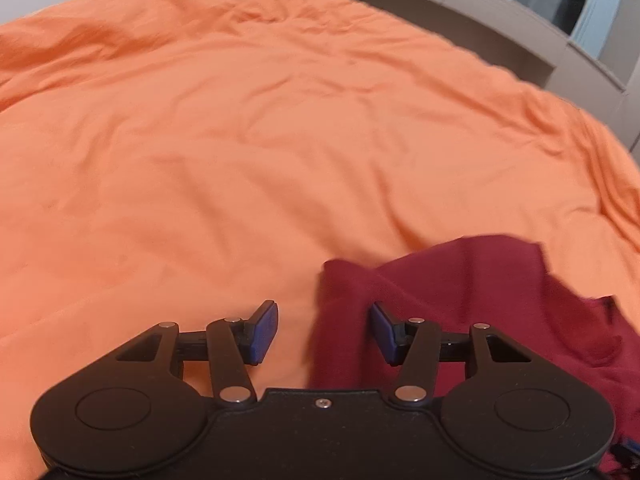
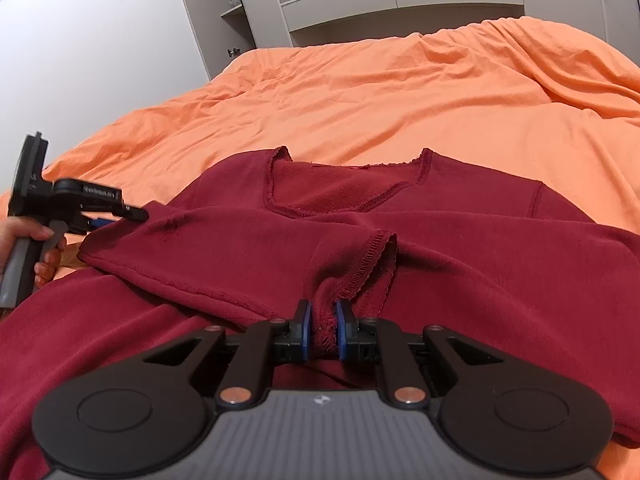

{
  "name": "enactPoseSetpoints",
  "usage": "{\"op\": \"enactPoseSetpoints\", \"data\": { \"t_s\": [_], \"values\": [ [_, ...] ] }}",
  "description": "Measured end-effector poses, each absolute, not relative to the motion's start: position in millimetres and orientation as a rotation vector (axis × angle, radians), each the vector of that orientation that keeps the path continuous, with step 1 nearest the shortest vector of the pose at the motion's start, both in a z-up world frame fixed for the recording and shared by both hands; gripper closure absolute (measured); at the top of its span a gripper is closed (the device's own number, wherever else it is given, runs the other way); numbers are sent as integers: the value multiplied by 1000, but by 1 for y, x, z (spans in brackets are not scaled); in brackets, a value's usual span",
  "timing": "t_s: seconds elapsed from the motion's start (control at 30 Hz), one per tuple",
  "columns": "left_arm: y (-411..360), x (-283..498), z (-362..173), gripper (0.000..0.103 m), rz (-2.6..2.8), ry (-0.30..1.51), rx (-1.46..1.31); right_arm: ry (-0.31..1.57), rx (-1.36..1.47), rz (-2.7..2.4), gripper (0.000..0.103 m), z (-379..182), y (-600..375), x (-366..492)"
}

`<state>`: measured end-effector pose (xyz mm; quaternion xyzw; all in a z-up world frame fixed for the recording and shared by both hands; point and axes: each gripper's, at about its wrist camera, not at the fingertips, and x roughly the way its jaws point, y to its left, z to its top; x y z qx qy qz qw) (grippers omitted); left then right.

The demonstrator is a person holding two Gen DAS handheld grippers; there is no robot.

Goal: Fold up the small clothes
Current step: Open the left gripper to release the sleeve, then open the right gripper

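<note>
While angled down, right hand-held gripper (image 2: 322, 330) pinching sweater (image 2: 460, 240)

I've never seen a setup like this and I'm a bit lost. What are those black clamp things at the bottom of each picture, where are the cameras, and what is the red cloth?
Each black clamp is a hand-held gripper: a person carries one in each hand, with a wide-angle camera on it looking along its two fingers. One picture comes from the left hand-held gripper, the other from the right hand-held gripper. A dark red garment lies on a bed covered by an orange sheet. The right one is pinched shut on a stitched edge of the garment. The left one is open and holds nothing; the garment's edge lies by one of its fingers. In the right picture you also see the person's hand holding the left tool.
</note>
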<state>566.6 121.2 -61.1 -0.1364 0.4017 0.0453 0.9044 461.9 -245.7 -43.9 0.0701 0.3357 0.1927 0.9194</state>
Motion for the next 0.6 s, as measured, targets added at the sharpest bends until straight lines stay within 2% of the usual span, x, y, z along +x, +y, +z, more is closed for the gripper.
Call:
{"op": "enactPoseSetpoints", "data": {
  "t_s": [0.2,0.3,0.4,0.47,0.6],
  "values": [
    [129,566,-65,49,105,846,-319,690,155,401,88,-46,-248,463],
    [125,563,-60,44,109,844,-303,685,165,404,85,-46,-250,464],
    [126,555,-48,34,108,818,-305,669,175,407,68,-41,-253,460],
    [126,548,-39,27,100,797,-302,647,166,405,41,-35,-254,456],
    [123,529,-23,20,74,761,-286,604,120,399,25,-22,-256,442]
  ]
}}
